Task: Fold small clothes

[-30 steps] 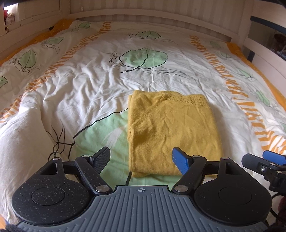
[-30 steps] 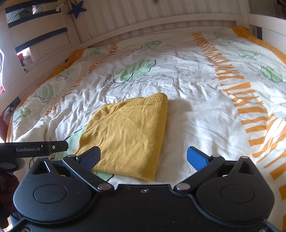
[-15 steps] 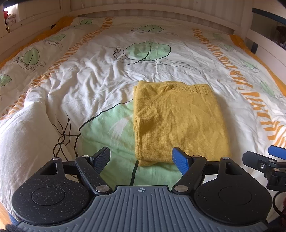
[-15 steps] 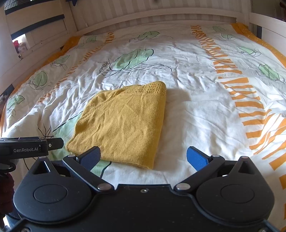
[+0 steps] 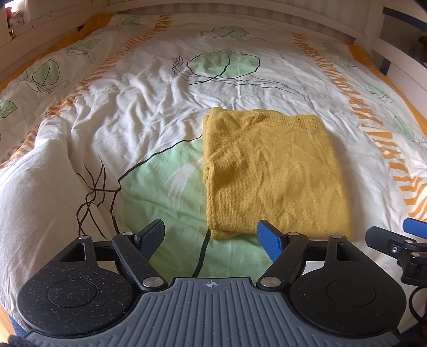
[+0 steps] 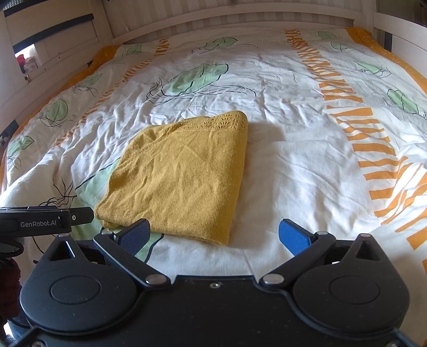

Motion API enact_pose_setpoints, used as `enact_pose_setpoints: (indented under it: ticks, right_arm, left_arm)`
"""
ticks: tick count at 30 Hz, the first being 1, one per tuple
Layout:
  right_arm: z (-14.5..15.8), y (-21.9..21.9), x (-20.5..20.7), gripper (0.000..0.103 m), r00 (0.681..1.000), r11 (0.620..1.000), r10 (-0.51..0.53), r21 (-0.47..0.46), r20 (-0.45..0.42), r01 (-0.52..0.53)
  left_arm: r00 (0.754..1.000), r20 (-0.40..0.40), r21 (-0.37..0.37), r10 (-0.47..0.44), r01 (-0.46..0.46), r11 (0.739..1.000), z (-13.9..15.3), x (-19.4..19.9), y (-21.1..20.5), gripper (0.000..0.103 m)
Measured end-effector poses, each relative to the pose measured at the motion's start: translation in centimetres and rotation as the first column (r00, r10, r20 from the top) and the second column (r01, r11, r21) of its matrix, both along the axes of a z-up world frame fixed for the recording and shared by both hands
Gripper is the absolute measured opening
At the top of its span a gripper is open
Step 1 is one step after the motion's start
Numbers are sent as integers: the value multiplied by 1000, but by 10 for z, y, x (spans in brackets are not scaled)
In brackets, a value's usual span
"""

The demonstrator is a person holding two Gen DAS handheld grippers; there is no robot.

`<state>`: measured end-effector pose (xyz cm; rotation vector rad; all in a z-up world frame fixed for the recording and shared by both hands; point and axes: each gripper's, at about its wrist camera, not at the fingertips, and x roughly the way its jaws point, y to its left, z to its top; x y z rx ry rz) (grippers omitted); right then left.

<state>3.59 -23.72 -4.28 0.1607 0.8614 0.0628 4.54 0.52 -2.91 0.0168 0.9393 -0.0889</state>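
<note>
A mustard-yellow knitted garment (image 5: pixel 272 173) lies folded into a neat rectangle on the bed, its lacy hem at the far edge. The left gripper (image 5: pixel 210 239) hovers just short of the garment's near left corner, open, with nothing between its fingers. From the right wrist view the same garment (image 6: pixel 181 176) sits ahead and to the left. The right gripper (image 6: pixel 214 235) stands open over the near right corner, holding nothing. Each gripper shows at the edge of the other's view: the right gripper (image 5: pixel 400 240) and the left gripper (image 6: pixel 45 221).
The bed carries a white duvet (image 5: pixel 149 112) printed with green leaves and orange stripes, and it is wrinkled and bunched at the left. A pale wooden bed frame (image 6: pixel 240 18) runs round the far end and both sides.
Both cameras have tipped a little, so the garment sits lower and farther from the fingers than a second ago. The garment itself has not moved, and both grippers stay open.
</note>
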Motion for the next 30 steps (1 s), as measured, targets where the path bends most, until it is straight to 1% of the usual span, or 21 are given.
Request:
enact_pose_setpoints:
  ticks: [10,30]
  right_arm:
    - [-7,0,3,102,999,1000,-16,-6,-40,16]
    - [-11,-1,4,102,998,1000,-26,8,-49,27]
  left_arm:
    - [1000,-22,11,-9,9,1000,-5,3,0,75]
    - [998,-45,14,-46,46,999,-9,1,-7,75]
